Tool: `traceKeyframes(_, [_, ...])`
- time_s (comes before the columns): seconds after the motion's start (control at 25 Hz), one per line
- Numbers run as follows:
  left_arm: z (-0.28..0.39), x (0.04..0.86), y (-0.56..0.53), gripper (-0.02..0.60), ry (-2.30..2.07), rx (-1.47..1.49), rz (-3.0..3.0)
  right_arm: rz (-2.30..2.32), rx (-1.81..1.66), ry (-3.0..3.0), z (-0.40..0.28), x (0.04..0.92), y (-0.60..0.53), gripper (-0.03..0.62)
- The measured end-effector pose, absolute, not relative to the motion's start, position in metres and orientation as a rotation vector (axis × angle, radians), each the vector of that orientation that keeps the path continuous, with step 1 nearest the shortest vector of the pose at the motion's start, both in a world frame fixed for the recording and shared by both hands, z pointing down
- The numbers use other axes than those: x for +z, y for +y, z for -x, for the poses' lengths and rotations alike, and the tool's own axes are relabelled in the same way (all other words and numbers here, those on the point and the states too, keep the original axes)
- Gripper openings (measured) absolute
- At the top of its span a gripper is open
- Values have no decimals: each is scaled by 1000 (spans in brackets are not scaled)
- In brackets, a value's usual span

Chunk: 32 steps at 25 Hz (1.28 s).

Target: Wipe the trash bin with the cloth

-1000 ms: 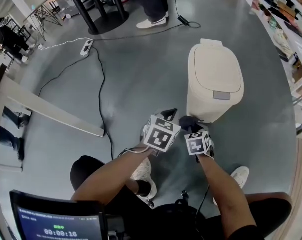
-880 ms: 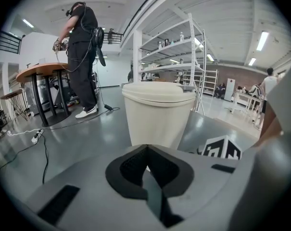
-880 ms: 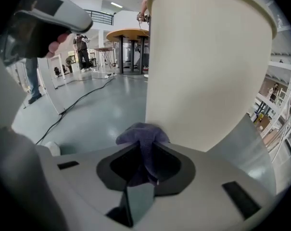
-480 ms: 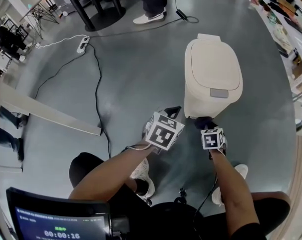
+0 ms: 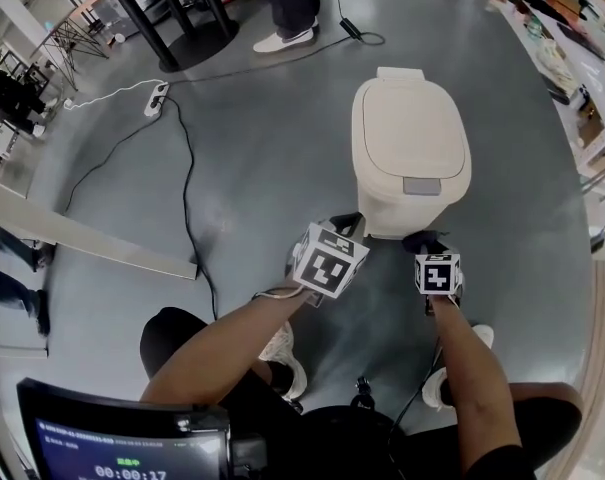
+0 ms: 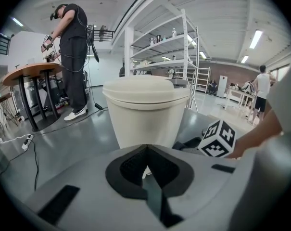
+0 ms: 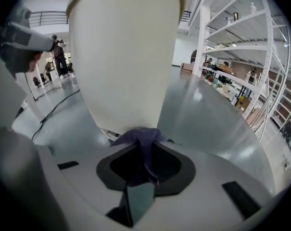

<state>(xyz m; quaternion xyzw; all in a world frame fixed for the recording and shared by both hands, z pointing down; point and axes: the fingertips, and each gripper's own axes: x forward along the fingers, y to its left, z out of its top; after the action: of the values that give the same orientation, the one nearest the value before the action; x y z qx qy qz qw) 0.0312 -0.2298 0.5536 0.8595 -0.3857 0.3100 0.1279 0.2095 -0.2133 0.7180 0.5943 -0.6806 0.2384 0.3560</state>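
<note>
A cream trash bin (image 5: pixel 410 148) with a shut lid stands on the grey floor; it also fills the left gripper view (image 6: pixel 145 112) and the right gripper view (image 7: pixel 123 57). My right gripper (image 5: pixel 425 240) is shut on a dark purple cloth (image 7: pixel 141 138), held low against the bin's front wall near its base. To its left, my left gripper (image 5: pixel 346 223) hangs close to the bin's lower left side, jaws shut with nothing between them (image 6: pixel 146 170).
A black cable (image 5: pixel 187 198) and a white power strip (image 5: pixel 154 97) lie on the floor to the left. A table base (image 5: pixel 197 43) and a standing person (image 6: pixel 72 57) are behind the bin. Shelving (image 5: pixel 572 58) runs along the right. A pale board (image 5: pixel 92 238) lies at left.
My right gripper with the cloth has slid rightward along the bin's base. The view has shifted so the bin sits further left. The left gripper has barely moved.
</note>
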Motion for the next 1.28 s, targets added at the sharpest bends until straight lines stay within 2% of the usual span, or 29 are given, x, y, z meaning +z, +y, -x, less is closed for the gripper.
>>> traceKeyframes(0.24, [-1, 542, -250, -3, -1258, 856, -2371, -1615, 581, -1774, -235, 673, -221, 74])
traceKeyframes(0.56, [6, 452, -264, -3, -1418, 581, -2334, -1751, 436, -1837, -263, 550, -233, 74])
traceKeyframes(0.76, [-27, 375, -275, -3, -1387, 498, -2490, -1785, 296, -1945, -269, 454, -239, 74])
traceKeyframes(0.96, [-91, 296, -272, -3, -1374, 393, -2634, -1847, 239, -2070, -283, 394, -240, 74])
traceKeyframes(1.08, [-122, 285, -252, -3, -1341, 303, -2613, -1877, 252, -2116, -281, 383, -244, 74])
traceKeyframes(1.28, [-166, 316, -229, -3, -1296, 304, -2631, -1890, 357, -2163, -283, 409, -252, 74])
